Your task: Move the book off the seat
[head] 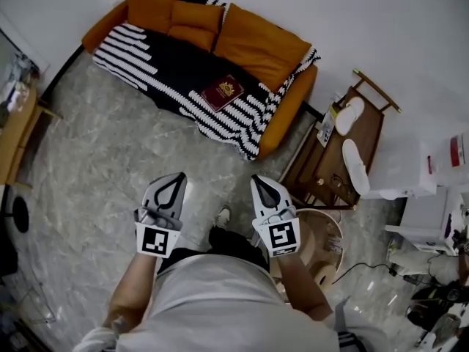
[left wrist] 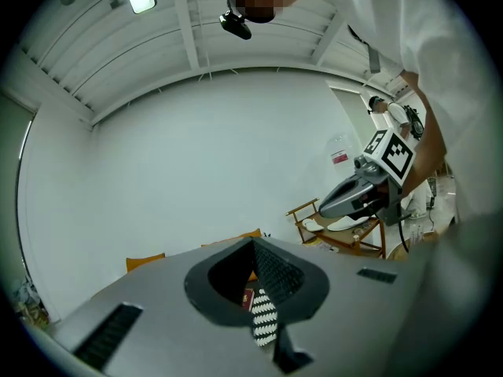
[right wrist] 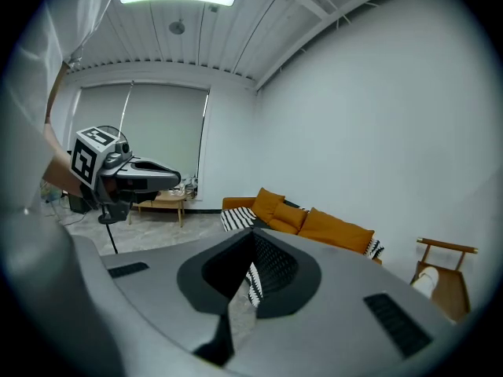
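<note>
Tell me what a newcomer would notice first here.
The orange fabric sofa stands at the top of the head view, draped with a black-and-white striped blanket. A dark red book with a gold emblem lies flat on that blanket. Nearer the camera, the left claw and right claw are shut and empty, side by side.

The person wears a pale grey shirt [head: 220, 299] with short sleeves, dark trousers [head: 233, 242] and a light shoe [head: 223, 215]. The left gripper [head: 174, 178] and the right gripper [head: 262, 180] are both of light grey plastic, black on the inner side around a hole shaped like a spade. Each one carries a white cube [head: 160, 240] printed with black square markers.
</note>
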A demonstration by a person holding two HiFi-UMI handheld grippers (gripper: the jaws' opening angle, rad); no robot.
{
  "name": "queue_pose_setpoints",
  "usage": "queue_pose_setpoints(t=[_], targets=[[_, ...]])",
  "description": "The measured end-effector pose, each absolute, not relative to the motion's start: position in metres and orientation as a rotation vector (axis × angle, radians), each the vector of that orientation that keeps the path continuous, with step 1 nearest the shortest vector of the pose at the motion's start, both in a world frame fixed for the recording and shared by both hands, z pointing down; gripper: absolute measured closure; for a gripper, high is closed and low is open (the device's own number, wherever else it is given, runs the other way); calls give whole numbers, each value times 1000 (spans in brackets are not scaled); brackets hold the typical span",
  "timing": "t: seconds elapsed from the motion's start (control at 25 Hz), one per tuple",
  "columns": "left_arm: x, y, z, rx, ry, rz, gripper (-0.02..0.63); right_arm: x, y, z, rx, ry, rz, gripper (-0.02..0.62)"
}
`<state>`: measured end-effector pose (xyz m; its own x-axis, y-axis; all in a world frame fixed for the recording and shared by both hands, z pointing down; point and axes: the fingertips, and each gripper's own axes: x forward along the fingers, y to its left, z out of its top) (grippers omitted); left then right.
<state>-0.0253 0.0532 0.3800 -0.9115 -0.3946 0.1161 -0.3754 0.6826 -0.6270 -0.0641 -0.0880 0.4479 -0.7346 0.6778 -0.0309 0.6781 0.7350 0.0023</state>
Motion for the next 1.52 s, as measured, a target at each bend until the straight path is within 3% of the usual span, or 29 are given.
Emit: queue_pose_setpoints(t=[0.96,1.52], targets=[[-186,86,347,-765,2833,-977,589,-211,-28,427,1216,2996,-14,575],[-323,162,462,-953,2887,-874,589,-347,83,569,1173,3215,-77,574]])
